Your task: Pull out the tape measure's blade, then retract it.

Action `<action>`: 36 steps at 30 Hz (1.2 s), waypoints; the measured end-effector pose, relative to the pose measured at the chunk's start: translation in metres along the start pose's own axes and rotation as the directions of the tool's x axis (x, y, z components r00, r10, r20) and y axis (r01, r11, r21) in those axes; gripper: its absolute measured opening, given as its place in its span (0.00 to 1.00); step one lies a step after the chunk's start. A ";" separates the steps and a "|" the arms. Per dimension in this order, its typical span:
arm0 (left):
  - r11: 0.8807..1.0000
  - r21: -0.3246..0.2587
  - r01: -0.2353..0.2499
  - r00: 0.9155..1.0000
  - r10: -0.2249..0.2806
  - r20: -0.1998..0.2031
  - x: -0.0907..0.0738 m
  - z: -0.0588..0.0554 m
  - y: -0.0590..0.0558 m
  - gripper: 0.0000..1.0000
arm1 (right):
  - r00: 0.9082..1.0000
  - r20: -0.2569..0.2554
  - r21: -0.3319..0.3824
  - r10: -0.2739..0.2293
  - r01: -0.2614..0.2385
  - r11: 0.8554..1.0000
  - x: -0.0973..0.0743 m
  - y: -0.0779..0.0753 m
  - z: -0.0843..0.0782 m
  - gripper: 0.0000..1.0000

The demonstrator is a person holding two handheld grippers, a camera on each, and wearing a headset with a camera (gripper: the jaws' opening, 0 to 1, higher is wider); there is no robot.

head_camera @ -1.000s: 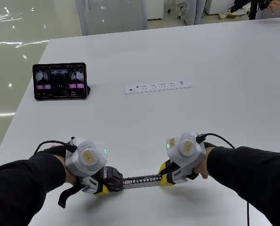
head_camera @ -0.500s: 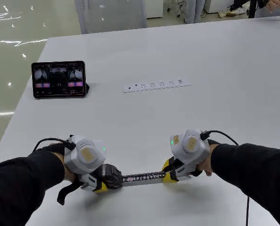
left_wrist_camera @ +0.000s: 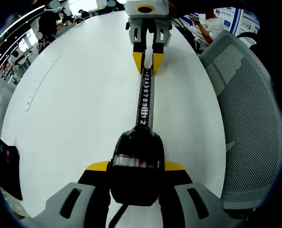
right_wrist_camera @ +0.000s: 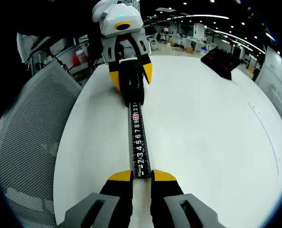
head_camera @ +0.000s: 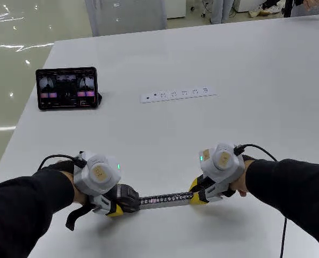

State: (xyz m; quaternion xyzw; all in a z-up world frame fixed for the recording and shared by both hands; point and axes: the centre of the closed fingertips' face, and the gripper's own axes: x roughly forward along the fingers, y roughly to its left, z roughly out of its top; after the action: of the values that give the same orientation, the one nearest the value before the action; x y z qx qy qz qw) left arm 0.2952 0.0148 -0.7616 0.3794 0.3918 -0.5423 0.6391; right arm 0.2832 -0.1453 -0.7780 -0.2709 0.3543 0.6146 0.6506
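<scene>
White table (head_camera: 202, 129) before us, black tape measure (head_camera: 128, 198) clamped in our left hand-held gripper (left_wrist_camera: 136, 166) near the front edge, its blade (head_camera: 165, 200) drawn out flat, long axis running left to right, tip pinched between the jaws of our right hand-held gripper (right_wrist_camera: 141, 175)
</scene>
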 end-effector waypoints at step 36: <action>1.000 0.000 -0.007 1.000 0.007 0.023 -0.001 0.002 -0.002 0.34 | 1.000 -0.014 0.005 0.003 -0.003 1.000 -0.007 0.000 -0.008 0.10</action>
State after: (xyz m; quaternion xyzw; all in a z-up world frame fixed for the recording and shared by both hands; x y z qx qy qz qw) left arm 0.2938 0.0128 -0.7602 0.3746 0.3833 -0.5445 0.6452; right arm 0.2820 -0.1560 -0.7771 -0.2728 0.3608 0.6128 0.6480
